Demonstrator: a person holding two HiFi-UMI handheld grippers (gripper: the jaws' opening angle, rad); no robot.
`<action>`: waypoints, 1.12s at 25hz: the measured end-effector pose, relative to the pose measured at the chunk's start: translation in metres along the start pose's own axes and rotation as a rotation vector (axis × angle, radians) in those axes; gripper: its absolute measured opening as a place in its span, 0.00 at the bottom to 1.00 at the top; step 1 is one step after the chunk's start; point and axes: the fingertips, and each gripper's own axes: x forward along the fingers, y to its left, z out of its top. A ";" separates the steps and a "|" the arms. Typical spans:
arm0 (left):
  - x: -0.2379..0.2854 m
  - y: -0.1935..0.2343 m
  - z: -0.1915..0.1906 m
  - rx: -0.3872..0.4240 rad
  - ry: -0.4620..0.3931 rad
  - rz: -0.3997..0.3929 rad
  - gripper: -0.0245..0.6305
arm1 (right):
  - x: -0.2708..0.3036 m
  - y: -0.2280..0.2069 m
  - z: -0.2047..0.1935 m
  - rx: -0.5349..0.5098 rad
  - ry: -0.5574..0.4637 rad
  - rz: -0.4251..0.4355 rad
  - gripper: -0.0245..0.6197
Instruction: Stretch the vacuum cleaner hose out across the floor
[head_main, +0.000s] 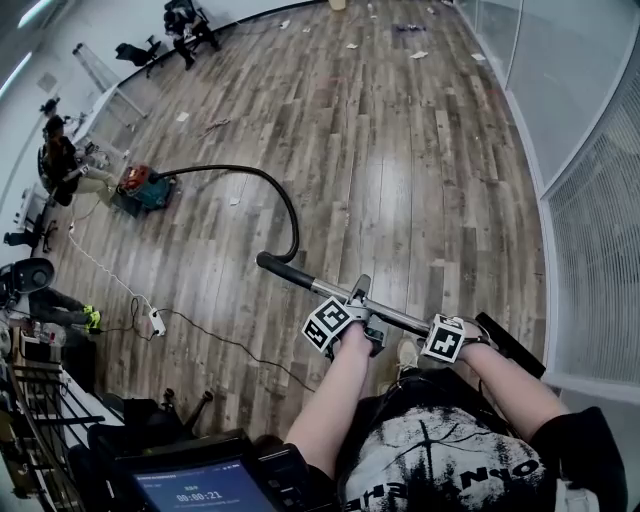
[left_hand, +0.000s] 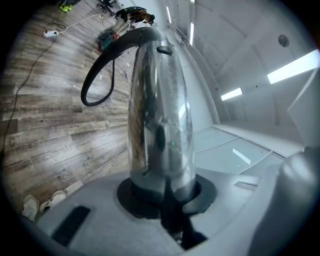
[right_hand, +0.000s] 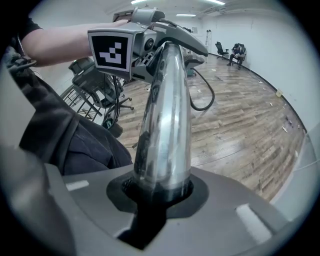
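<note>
Chrome wand tube (head_main: 335, 293) is what both tongs are on. Left tongs (head_main: 368, 315) are clamped round it at the end nearer the vacuum cleaner (head_main: 143, 190). Right tongs (head_main: 462, 336) are clamped on the same tube, one step farther from the vacuum cleaner, just beside the left pair. Each gripper view shows the tube seated tight between its jaws.

Black hose (head_main: 283, 200) leaves the vacuum cleaner and runs along the wood floor (head_main: 400, 150) away from it. It then hooks round in a wide bend and comes up into the black grip (head_main: 275, 265) at the wand's vacuum-side end. So the hose is curved, not laid out straight. The wand end farthest from the vacuum cleaner finishes in a black piece (head_main: 510, 345).

The vacuum cleaner is teal with a red top, sitting on the floor well apart from the tongs. A seated person (head_main: 60, 160) is just beside it, on its wall side. A white power strip (head_main: 157, 322) lies on the floor between the vacuum cleaner and me. A white cord runs from the strip back toward the wall, and a black cable (head_main: 230, 345) trails from it toward my legs. Paper scraps (head_main: 418, 54) lie on the floor well beyond the vacuum cleaner, toward the far end of the room.
</note>
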 end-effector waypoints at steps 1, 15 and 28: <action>-0.007 0.001 -0.005 -0.001 0.004 -0.003 0.12 | 0.000 0.009 -0.003 0.004 0.003 -0.005 0.17; -0.095 0.019 -0.099 -0.006 0.089 -0.040 0.12 | 0.006 0.128 -0.070 0.079 0.025 -0.048 0.17; -0.114 0.004 -0.162 -0.026 0.042 -0.027 0.12 | -0.019 0.149 -0.131 0.031 0.035 -0.034 0.17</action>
